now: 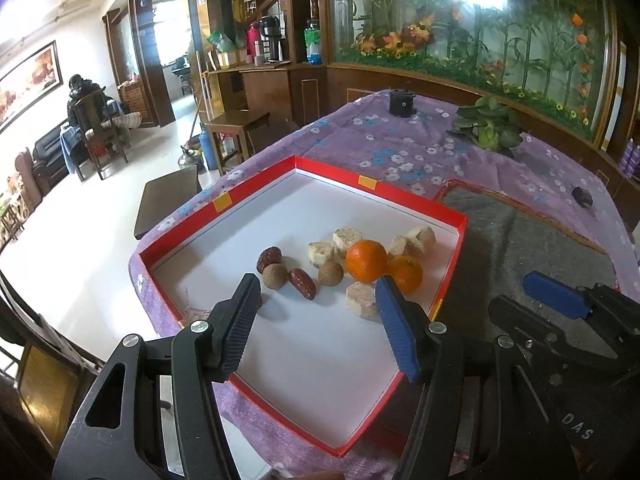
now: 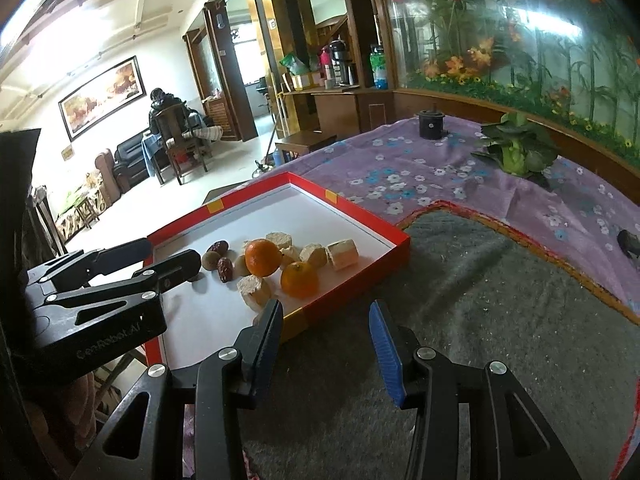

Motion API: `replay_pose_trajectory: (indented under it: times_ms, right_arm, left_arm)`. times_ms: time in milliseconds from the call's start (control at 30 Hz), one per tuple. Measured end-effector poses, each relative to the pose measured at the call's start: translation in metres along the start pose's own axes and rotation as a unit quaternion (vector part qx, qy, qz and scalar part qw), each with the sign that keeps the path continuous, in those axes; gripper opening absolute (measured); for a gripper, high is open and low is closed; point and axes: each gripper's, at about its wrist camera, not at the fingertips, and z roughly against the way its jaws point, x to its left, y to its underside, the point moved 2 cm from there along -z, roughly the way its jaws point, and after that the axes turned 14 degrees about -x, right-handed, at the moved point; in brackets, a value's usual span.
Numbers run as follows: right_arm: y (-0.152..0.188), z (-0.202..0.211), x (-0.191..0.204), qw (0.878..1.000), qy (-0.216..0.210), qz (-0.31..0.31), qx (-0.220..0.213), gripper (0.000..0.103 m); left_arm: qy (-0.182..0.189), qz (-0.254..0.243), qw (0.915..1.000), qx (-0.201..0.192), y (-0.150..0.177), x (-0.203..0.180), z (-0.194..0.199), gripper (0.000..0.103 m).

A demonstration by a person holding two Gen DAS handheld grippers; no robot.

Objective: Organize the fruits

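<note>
A red-rimmed white tray [image 1: 256, 196] [image 2: 360, 240] holds two oranges [image 1: 366, 261] [image 2: 263, 257], two red dates [image 1: 302, 283], two brown longans [image 1: 275, 276] and several pale cake pieces [image 1: 362, 300]. My left gripper [image 1: 316, 300] is open and empty, hovering over the tray's near half just short of the fruit; it also shows in the right wrist view [image 2: 168, 256]. My right gripper [image 2: 326, 316] is open and empty over the grey mat [image 2: 480, 300], right of the tray; one blue finger [image 1: 556, 294] shows in the left wrist view.
The table has a purple floral cloth [image 1: 400, 148]. A leafy green vegetable [image 2: 516, 152] and a black cylinder [image 2: 431, 123] stand at the back. A small dark object [image 2: 630, 242] lies at the right edge. Floor and stools lie left of the table.
</note>
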Motion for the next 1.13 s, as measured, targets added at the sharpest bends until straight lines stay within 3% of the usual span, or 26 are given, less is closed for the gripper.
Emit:
replay_pose_trajectory:
  times_ms: [1133]
  right_arm:
    - [0.006,-0.021,0.010,1.000,0.000,0.006,0.015,0.044]
  left_arm:
    - [-0.009,-0.010,0.9999,-0.009,0.001,-0.005,-0.006,0.060]
